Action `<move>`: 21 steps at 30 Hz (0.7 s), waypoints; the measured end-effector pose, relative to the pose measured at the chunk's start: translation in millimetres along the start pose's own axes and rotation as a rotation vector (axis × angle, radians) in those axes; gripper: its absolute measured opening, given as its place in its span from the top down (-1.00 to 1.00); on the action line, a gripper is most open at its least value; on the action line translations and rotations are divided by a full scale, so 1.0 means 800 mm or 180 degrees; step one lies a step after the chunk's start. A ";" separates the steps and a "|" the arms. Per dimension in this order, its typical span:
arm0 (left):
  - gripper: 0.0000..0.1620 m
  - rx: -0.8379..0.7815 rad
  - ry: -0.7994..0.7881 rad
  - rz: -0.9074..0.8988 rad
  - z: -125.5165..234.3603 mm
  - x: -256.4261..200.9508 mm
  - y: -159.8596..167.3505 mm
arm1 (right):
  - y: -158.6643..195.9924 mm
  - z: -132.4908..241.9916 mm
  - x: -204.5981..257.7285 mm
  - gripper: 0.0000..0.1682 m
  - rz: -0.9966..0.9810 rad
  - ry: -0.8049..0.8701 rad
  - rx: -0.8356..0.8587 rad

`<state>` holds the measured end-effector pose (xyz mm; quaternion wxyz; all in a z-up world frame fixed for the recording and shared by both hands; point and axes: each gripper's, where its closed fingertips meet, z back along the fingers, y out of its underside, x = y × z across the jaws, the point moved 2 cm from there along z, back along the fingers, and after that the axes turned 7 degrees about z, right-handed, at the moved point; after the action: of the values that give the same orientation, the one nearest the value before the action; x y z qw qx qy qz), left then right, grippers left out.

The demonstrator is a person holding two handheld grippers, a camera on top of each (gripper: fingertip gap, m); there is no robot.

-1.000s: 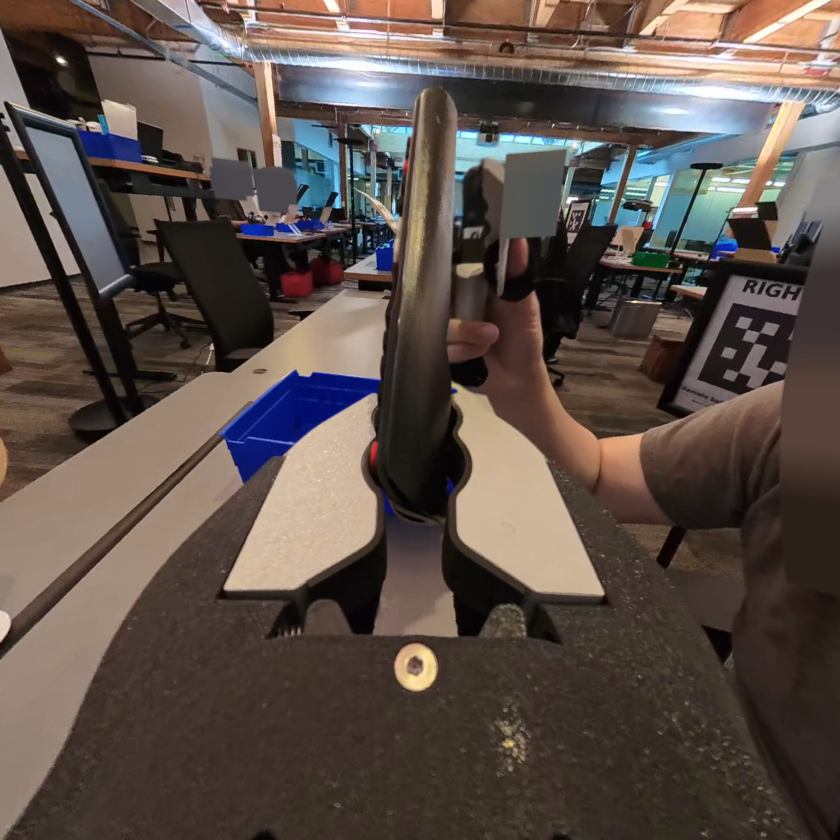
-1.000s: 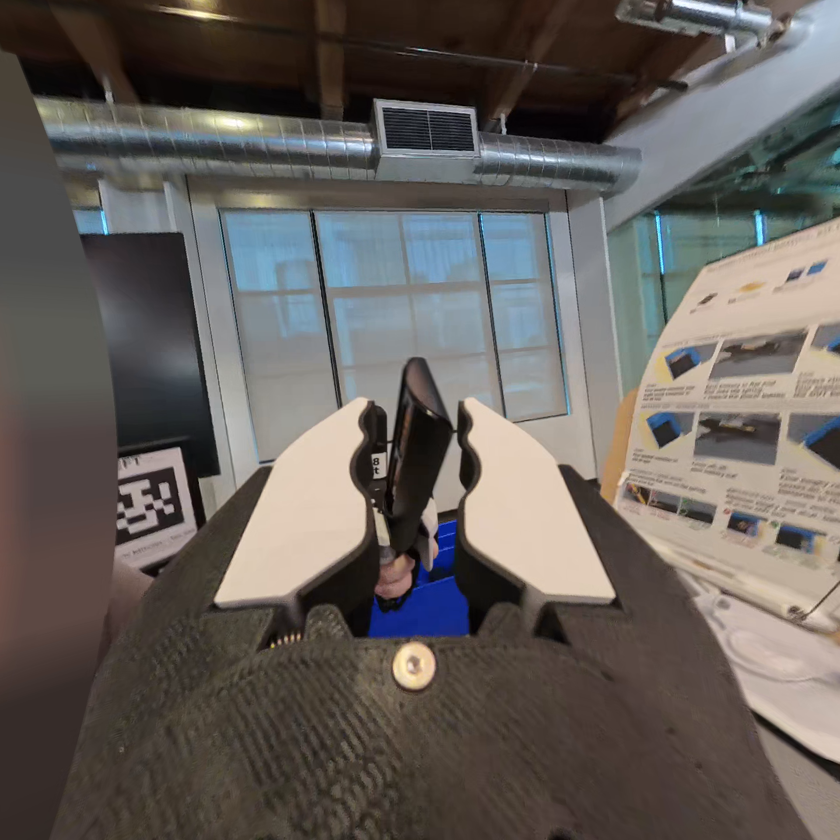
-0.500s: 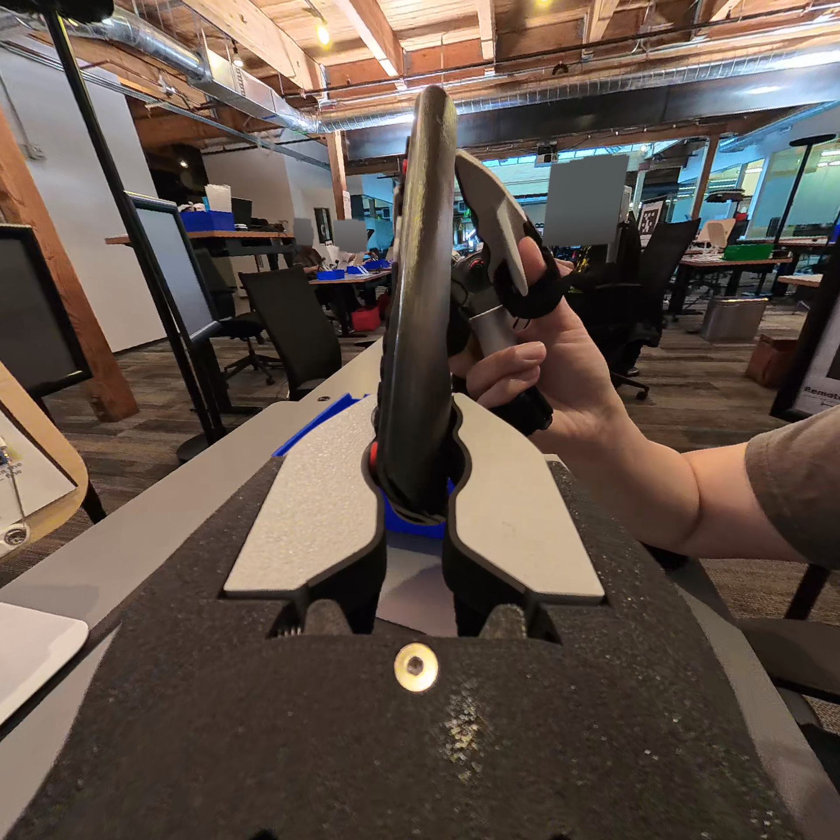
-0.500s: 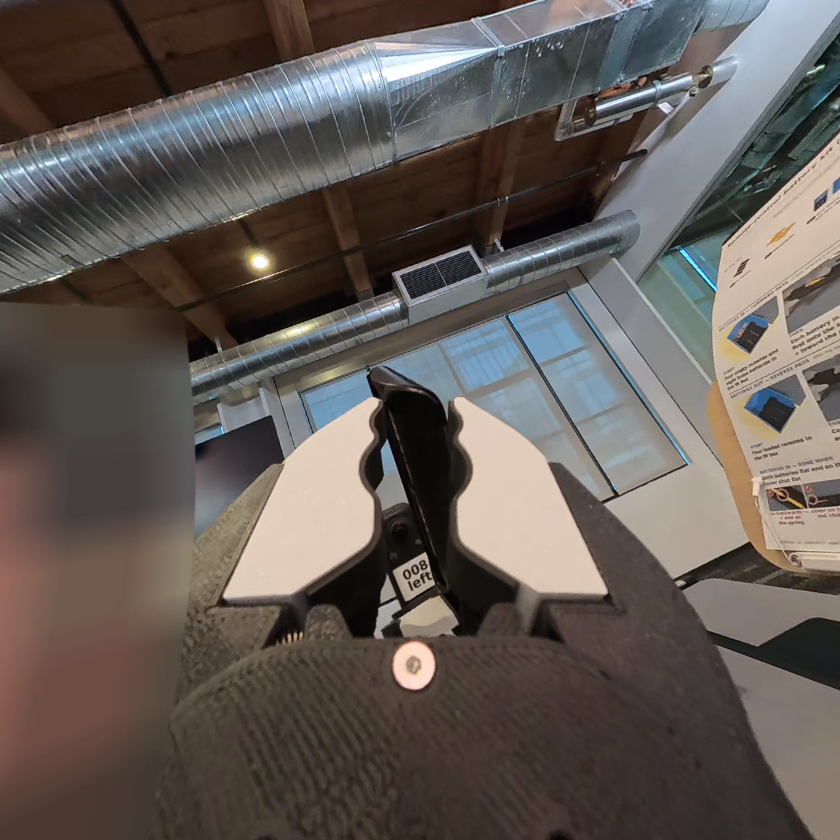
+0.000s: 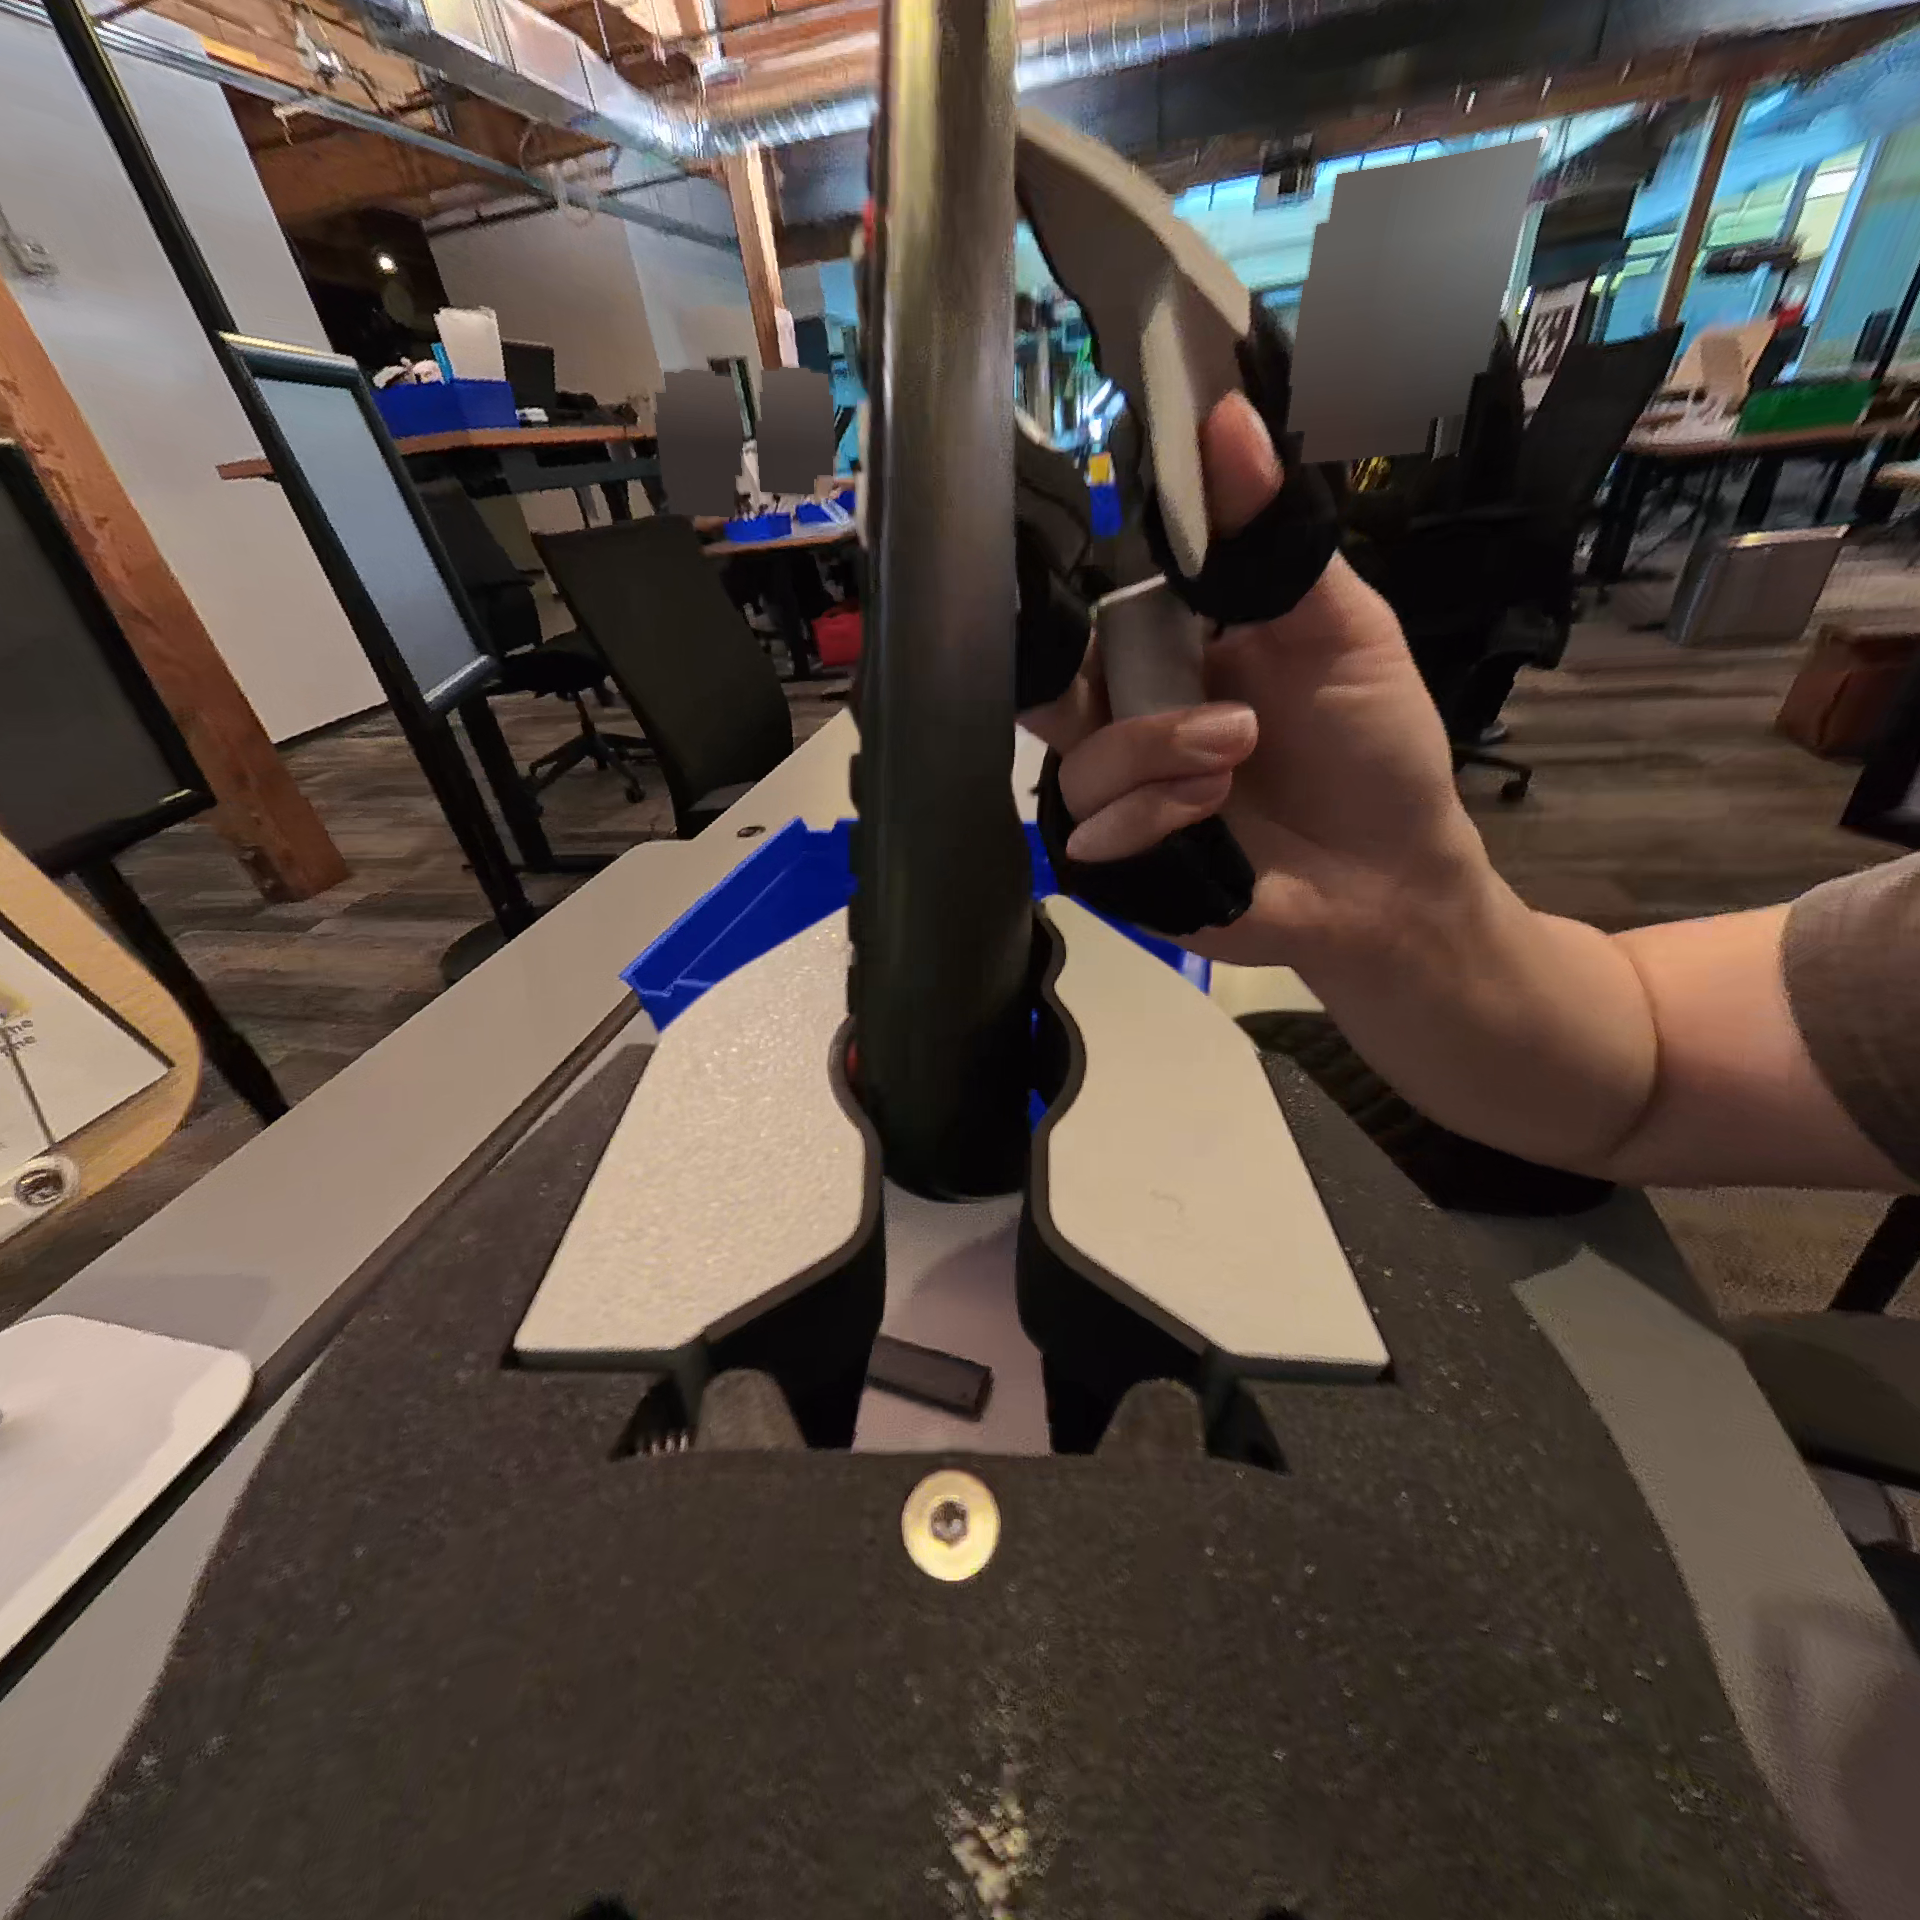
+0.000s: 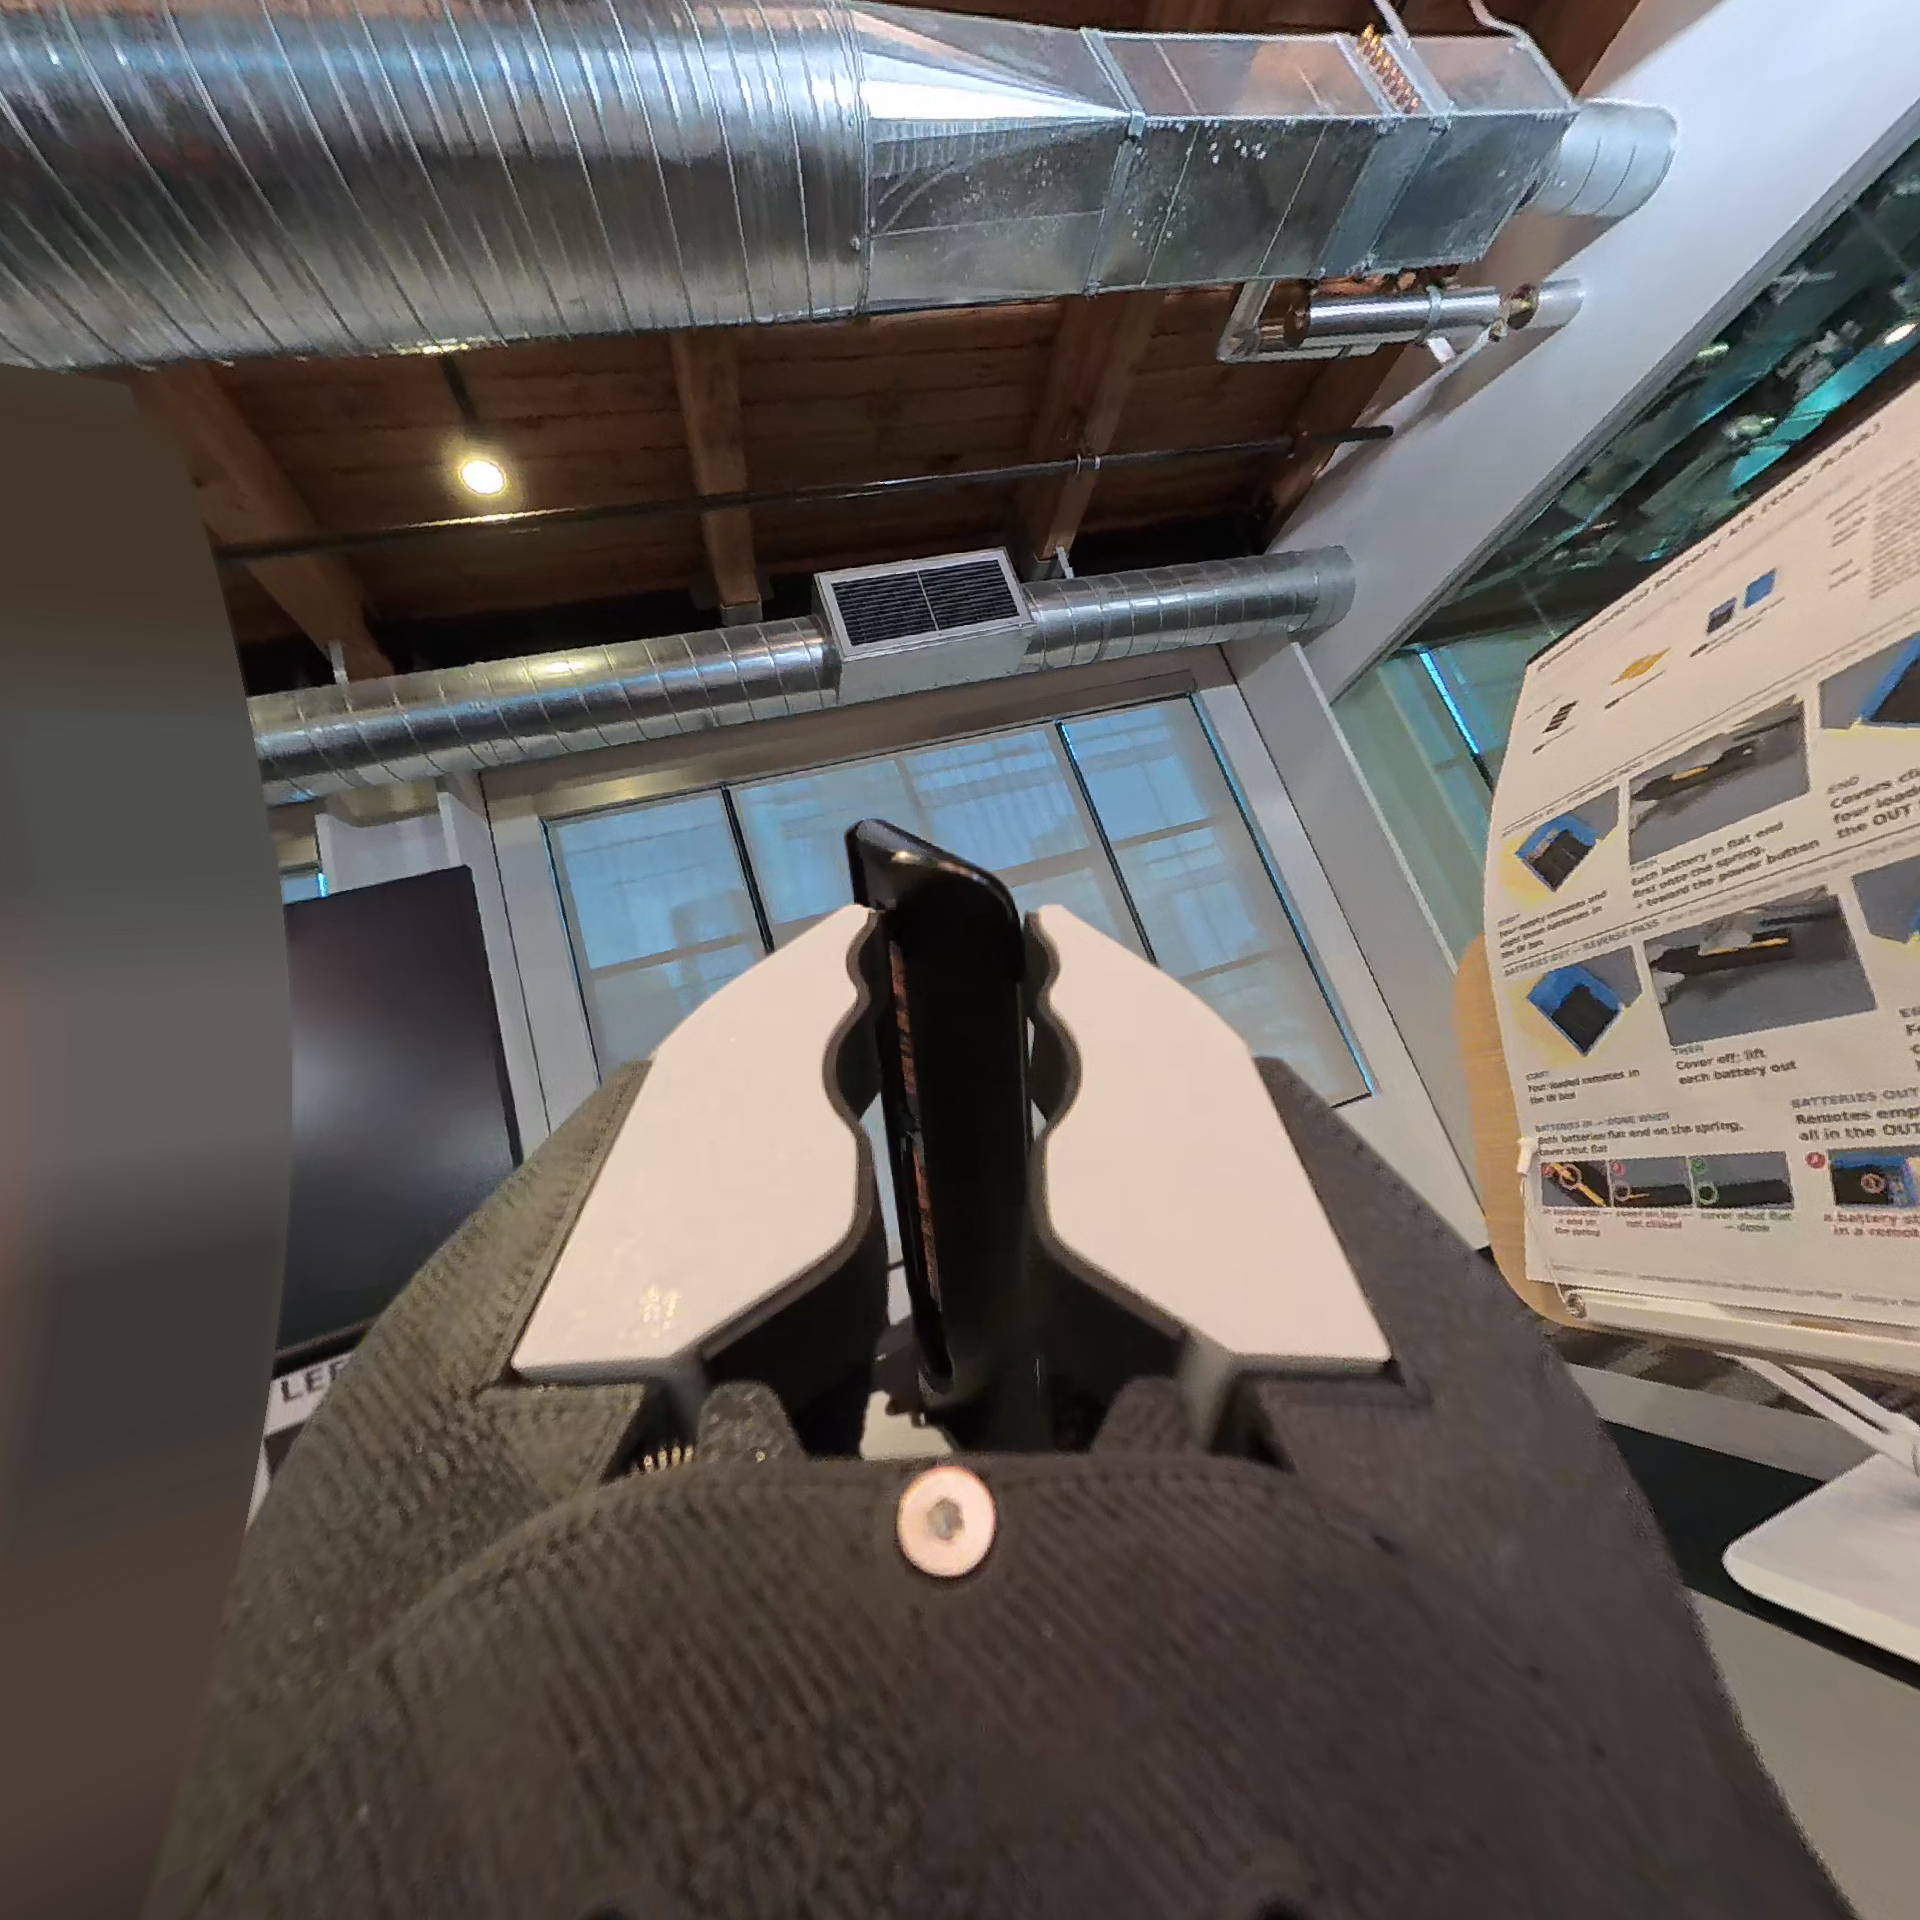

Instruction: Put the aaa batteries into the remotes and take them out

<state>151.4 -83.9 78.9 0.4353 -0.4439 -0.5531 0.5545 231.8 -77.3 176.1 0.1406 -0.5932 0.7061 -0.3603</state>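
Remote [image 5: 940, 644] stands upright and edge-on between the fingers of the left tool [image 5: 951, 1101], which is clenched on its lower end; the upper end runs out of frame at 12 o'clock. Behind it, from 10 to 2 o'clock of the grip, a blue bin [image 5: 727, 935] sits on the grey table [image 5: 436, 1122]. A small dark flat piece [image 5: 928, 1384] lies on the table directly below the grip at 6 o'clock; it may be a battery cover, but that cannot be confirmed. At 2 o'clock a hand [image 5: 1320, 748] carries the other tool, held close beside the remote.

Right tool [image 6: 945, 1122], in its own view, is clenched on a slim black item [image 6: 951, 1091] with orange markings down its edge, tilted toward the ceiling. Whether this is the same remote or a second one cannot be told. An instruction sheet [image 6: 1704, 987] stands at 3 o'clock.

No loose battery is visible in either view. Assessment: the step in hand is positioning the remote between both tools, ahead of work at the battery bay. The next move calls for a firm left hold while the right tool shifts to the bay.
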 end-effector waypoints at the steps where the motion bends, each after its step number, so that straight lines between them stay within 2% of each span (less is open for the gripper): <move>1: 0.69 0.0057 -0.0019 -0.0046 -0.002 -0.001 0.004 | 0.000 0.000 0.000 0.70 0.0042 0.0012 0.0045; 9: 0.68 0.0240 0.0056 0.0048 -0.006 -0.005 0.012 | 0.003 -0.005 0.002 0.70 0.0325 0.0030 0.0313; 12: 0.70 0.0165 0.0133 0.0271 -0.007 -0.005 0.010 | 0.004 -0.008 0.004 0.70 0.0345 -0.0026 0.0300; 16: 0.71 -0.0109 0.0416 0.0749 0.000 -0.007 -0.005 | 0.039 -0.019 0.006 0.67 0.0264 -0.0174 0.0735; 18: 0.70 -0.0112 0.0438 0.0734 0.001 -0.007 -0.007 | 0.060 -0.024 0.010 0.68 0.0186 -0.0319 0.0919; 21: 0.68 0.0111 0.0462 0.0610 -0.002 -0.005 0.003 | 0.065 -0.021 0.007 0.74 0.0328 -0.0377 0.1130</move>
<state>153.7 -87.3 76.2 0.4269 -0.5261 -0.4654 0.5695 181.5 -74.7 154.2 0.3026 -0.5424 0.6513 -0.4359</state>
